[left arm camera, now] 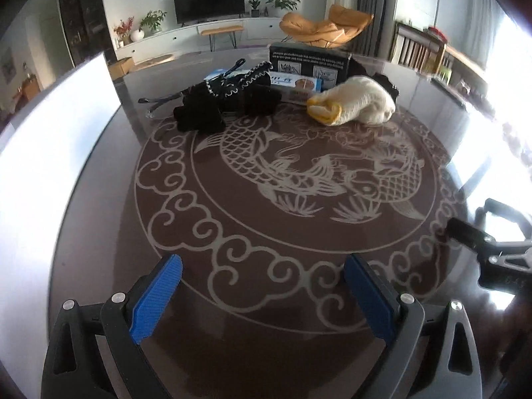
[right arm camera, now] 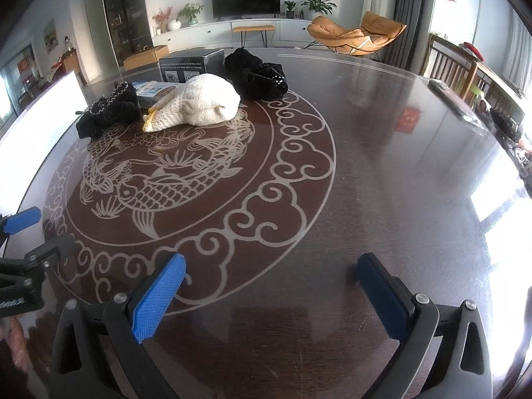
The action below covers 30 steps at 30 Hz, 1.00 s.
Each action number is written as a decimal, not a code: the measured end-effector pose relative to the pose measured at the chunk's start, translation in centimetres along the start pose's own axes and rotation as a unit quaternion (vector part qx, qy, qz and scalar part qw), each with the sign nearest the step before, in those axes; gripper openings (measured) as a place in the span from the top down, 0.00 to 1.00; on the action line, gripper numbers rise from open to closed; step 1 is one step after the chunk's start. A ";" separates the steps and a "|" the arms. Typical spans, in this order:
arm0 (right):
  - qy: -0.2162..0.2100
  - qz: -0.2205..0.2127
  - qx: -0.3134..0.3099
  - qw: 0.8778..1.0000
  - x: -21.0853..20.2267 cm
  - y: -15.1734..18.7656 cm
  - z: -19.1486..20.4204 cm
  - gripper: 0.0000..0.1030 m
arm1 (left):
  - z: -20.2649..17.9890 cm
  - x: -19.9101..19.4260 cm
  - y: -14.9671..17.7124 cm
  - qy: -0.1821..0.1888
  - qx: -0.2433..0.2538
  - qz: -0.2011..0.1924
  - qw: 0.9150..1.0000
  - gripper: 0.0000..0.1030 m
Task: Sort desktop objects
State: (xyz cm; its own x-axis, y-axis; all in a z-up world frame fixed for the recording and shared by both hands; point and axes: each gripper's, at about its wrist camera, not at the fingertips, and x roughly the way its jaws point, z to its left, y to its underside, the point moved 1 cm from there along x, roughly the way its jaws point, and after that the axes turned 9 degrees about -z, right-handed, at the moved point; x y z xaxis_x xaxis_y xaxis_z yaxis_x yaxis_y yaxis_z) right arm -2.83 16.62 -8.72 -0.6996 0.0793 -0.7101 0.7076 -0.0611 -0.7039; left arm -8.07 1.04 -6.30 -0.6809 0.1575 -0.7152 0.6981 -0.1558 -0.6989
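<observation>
A pile lies at the far side of the round dark table [left arm camera: 266,299]: a white knitted bundle with a yellow edge [left arm camera: 359,101] [right arm camera: 199,104], a black knitted item with white stitching [left arm camera: 229,99] [right arm camera: 109,113], a second black knitted item [right arm camera: 257,74], a black box [left arm camera: 309,61] [right arm camera: 181,66], a blue and white flat box [left arm camera: 292,83] [right arm camera: 153,88] and dark glasses [left arm camera: 163,99]. My left gripper [left arm camera: 262,274] is open and empty, low over the near table. My right gripper [right arm camera: 271,271] is open and empty, also well short of the pile.
The right gripper shows at the right edge of the left wrist view [left arm camera: 492,242]; the left gripper shows at the left edge of the right wrist view [right arm camera: 26,232]. A white panel [left arm camera: 50,183] stands along the table's left side. Wooden chairs [right arm camera: 455,69] stand at the right.
</observation>
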 end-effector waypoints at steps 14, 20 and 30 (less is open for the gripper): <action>0.000 0.000 0.000 1.000 0.0 0.0 0.0 0.00 | -0.1 0.2 0.1 0.001 0.003 0.001 1.000 0.00; 0.001 0.000 0.001 1.000 0.0 0.0 0.0 0.00 | -0.1 0.0 0.2 -0.002 0.002 0.000 1.000 0.00; 0.001 0.000 0.001 1.000 -0.1 0.0 0.0 0.00 | -0.1 -0.3 0.3 -0.001 0.002 0.000 1.000 0.00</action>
State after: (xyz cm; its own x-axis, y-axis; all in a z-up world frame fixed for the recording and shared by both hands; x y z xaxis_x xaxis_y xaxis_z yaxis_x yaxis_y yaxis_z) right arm -2.76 16.58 -8.71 -0.6993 0.0821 -0.7101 0.7074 -0.0630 -0.7040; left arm -7.60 1.08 -6.32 -0.6819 0.1554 -0.7148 0.6965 -0.1604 -0.6994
